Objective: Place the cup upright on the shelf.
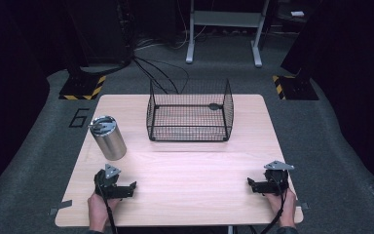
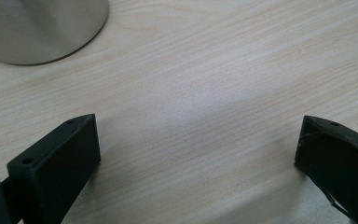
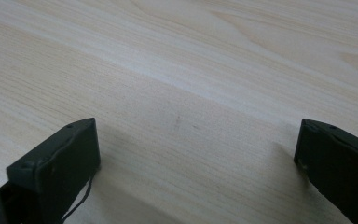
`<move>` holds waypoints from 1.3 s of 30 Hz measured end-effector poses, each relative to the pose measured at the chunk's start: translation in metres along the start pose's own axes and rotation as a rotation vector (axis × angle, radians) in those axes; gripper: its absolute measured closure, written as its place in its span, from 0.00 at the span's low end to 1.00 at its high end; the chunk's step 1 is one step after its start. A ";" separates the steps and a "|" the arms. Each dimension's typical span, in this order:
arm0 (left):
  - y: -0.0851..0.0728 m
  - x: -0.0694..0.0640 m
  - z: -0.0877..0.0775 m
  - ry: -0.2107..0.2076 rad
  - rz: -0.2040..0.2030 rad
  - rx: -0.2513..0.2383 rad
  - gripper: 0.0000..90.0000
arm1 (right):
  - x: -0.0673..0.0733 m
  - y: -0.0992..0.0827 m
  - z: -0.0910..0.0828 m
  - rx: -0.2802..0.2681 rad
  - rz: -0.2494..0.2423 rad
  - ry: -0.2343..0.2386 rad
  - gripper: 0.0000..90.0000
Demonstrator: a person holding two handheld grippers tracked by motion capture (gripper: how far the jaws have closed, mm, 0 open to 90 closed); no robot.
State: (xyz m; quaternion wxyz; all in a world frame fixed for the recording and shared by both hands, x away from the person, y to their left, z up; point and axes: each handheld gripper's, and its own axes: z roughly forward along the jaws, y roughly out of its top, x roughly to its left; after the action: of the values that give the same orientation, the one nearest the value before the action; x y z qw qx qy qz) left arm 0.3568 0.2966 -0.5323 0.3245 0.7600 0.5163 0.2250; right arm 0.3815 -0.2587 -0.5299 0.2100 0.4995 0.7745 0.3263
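A steel tumbler (image 1: 108, 138) stands upright at the left of the wooden table (image 1: 185, 161); its base (image 2: 37, 28) fills the top left of the left gripper view. A black wire basket (image 1: 190, 113) sits at the far middle. My left gripper (image 1: 121, 190) rests low at the front left, just in front of the tumbler, its jaws wide apart with bare wood between them (image 2: 198, 140). At the front right my right gripper (image 1: 258, 185) is open too, nothing between its jaws (image 3: 196, 140).
A small dark object (image 1: 215, 106) lies inside the basket at its far right. Metal brackets (image 1: 61, 208) stick out at the table's front corners. Dark floor, cables (image 1: 156, 73) and a stand's legs (image 1: 224, 44) lie beyond the table.
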 end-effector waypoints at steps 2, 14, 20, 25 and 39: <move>0.000 0.000 -0.001 -0.006 0.000 0.007 0.00 | 0.000 0.000 0.000 -0.002 0.001 -0.002 0.00; 0.000 0.000 0.000 0.013 -0.015 0.002 0.00 | 0.000 0.000 0.000 -0.004 0.000 0.000 0.00; -0.001 0.001 0.000 0.023 -0.024 -0.008 0.00 | 0.000 0.000 0.000 -0.004 0.000 -0.001 0.00; -0.003 0.004 -0.005 0.014 -0.041 -0.039 0.00 | 0.000 0.000 0.000 -0.004 0.000 0.000 0.00; -0.001 0.021 -0.026 0.027 -0.093 -0.080 0.00 | 0.000 0.000 0.000 -0.004 -0.001 0.001 0.00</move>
State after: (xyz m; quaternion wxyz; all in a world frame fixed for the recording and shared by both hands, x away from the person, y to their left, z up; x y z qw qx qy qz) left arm 0.3462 0.3232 -0.5149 0.3576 0.7186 0.5459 0.2403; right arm 0.3821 -0.2589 -0.5300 0.2108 0.4986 0.7742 0.3279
